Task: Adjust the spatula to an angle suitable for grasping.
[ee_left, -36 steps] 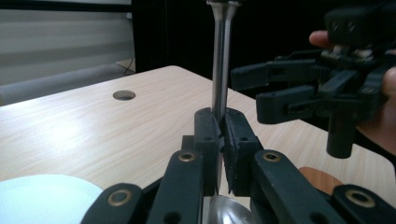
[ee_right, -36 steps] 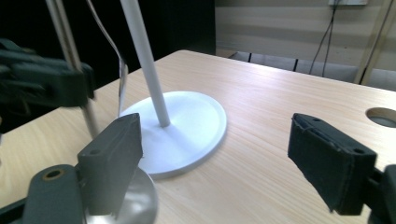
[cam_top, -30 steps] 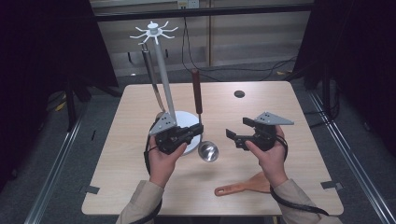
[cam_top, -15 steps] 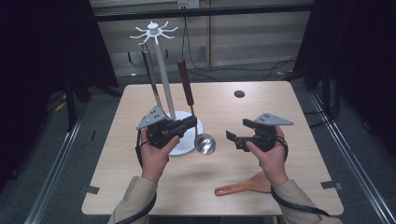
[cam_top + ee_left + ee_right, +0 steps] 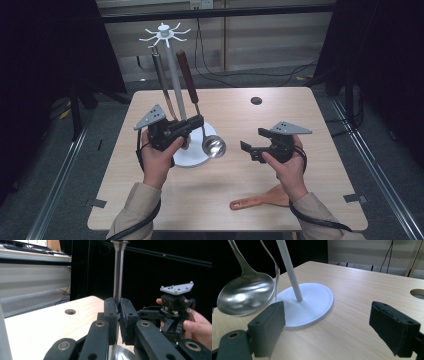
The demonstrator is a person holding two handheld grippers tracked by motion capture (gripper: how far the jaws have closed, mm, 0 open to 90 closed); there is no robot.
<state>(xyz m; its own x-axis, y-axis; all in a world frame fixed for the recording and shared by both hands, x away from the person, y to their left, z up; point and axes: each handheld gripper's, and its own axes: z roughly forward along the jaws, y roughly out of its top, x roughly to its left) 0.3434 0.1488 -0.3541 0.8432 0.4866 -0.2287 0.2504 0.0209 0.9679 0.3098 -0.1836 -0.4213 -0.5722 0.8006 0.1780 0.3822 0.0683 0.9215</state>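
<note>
Ladle (image 5: 212, 146), unmarked and without lettering, sits clamped in left tool (image 5: 199, 122).

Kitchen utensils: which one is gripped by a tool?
The ladle with the brown handle, clamped in the left tool; the wooden spatula lies flat, ungripped.

This looks like a lab or recording studio, not a home. A plain pale wooden surface (image 5: 300, 120) with a round cable hole (image 5: 256, 100) stands alone on grey carpet, hemmed in by black curtains (image 5: 45, 60) on both sides. Metal rails (image 5: 65, 185) run along the floor beside it, loose cables (image 5: 210, 60) trail down the back wall, and tape marks (image 5: 98, 203) sit at its front corners. In the left gripper view, a lit monitor (image 5: 35, 242) glows on a desk behind.
</note>
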